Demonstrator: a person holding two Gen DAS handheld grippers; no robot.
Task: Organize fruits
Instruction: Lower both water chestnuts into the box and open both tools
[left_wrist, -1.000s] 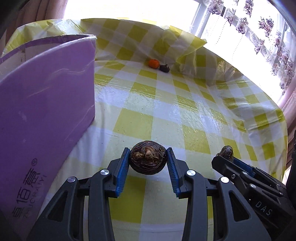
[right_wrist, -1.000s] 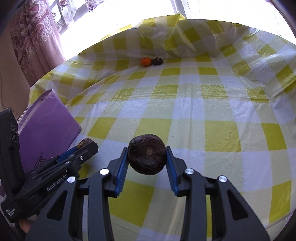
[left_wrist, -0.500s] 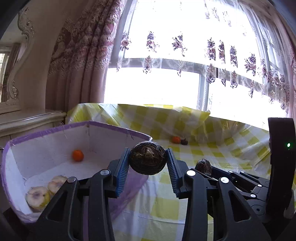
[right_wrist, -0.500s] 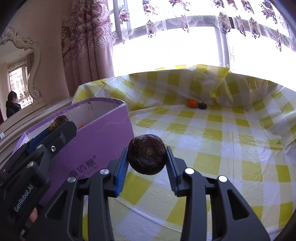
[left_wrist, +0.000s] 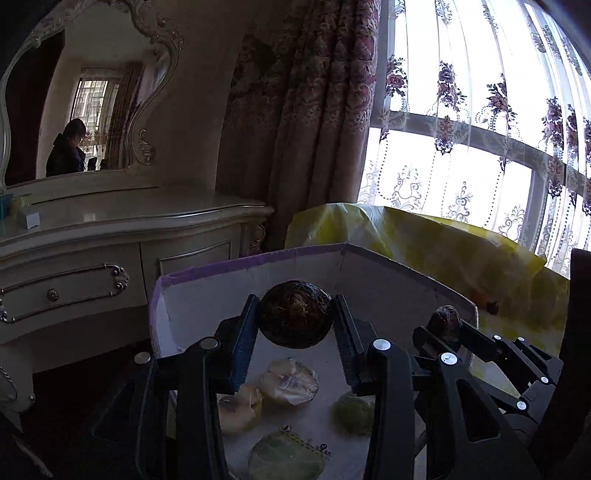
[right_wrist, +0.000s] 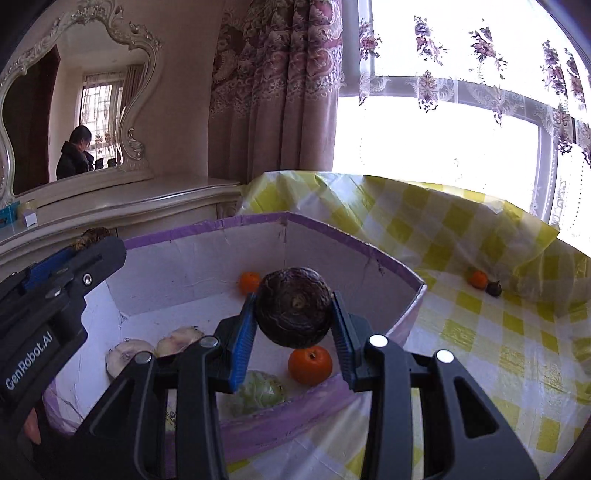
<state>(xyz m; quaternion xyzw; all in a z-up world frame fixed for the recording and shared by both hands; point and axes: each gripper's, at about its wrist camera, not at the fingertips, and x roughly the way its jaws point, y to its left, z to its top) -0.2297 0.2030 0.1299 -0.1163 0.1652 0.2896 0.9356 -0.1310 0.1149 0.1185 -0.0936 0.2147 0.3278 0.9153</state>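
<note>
My left gripper (left_wrist: 294, 319) is shut on a dark brown round fruit (left_wrist: 294, 317), held above the inside of the purple-rimmed box (left_wrist: 258, 256). My right gripper (right_wrist: 293, 309) is shut on a second dark brown round fruit (right_wrist: 293, 306), also over the box (right_wrist: 369, 254). Each gripper shows in the other's view: the right one (left_wrist: 445, 319) with its fruit at the right, the left one (right_wrist: 88, 240) at the left. Inside the box lie two oranges (right_wrist: 310, 365), pale wrapped fruits (right_wrist: 129, 356) and a green one (right_wrist: 258, 393). On the table, an orange (right_wrist: 477, 278) and a small dark fruit (right_wrist: 494, 288) sit by the raised cloth.
The yellow-checked tablecloth (right_wrist: 480, 350) covers the table to the right of the box. A cream dresser (left_wrist: 110, 236) with an ornate mirror (right_wrist: 74, 110) stands behind the box; a person is reflected in it. Curtains (right_wrist: 280, 92) and a bright window lie beyond.
Both grippers, each still holding its fruit, rose from over the table and swung left to above the open box; the box interior and the dresser came into view.
</note>
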